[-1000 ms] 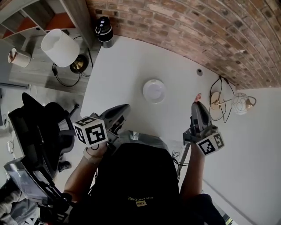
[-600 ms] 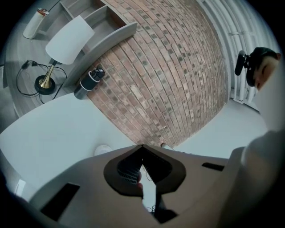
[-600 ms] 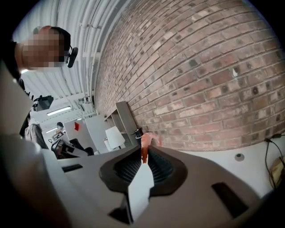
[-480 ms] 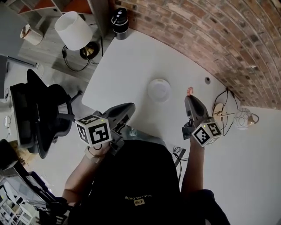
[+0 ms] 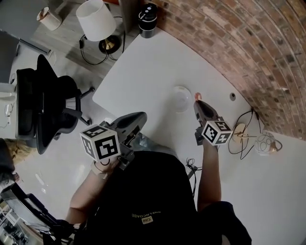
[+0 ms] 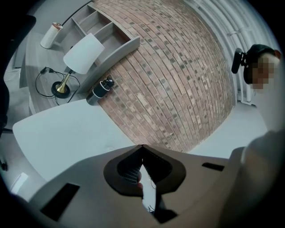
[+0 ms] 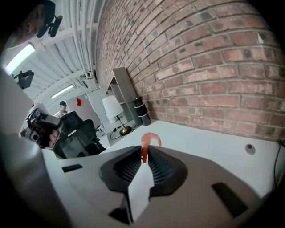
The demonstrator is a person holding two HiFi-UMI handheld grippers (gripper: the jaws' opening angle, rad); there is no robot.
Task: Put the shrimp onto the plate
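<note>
A small white plate [image 5: 181, 98] lies on the white table [image 5: 143, 72] near the brick wall. My right gripper [image 5: 198, 101] is shut on an orange-pink shrimp [image 5: 198, 96], whose curled end [image 7: 150, 141] sticks out past the jaw tips. It hangs just off the plate's right rim. My left gripper [image 5: 139, 118] is held low at the table's near edge, far from the plate. Its jaws [image 6: 141, 149] meet at the tips with nothing between them.
A black cylinder speaker [image 5: 148, 13] stands at the table's far corner. A lamp with a white shade [image 5: 97, 20] and a black office chair [image 5: 43, 107] are on the floor to the left. Cables and a glass lamp [image 5: 264, 142] lie at the right.
My right gripper has carried the shrimp left toward the plate, from well to its right to just beside its rim. The left gripper has barely moved.
</note>
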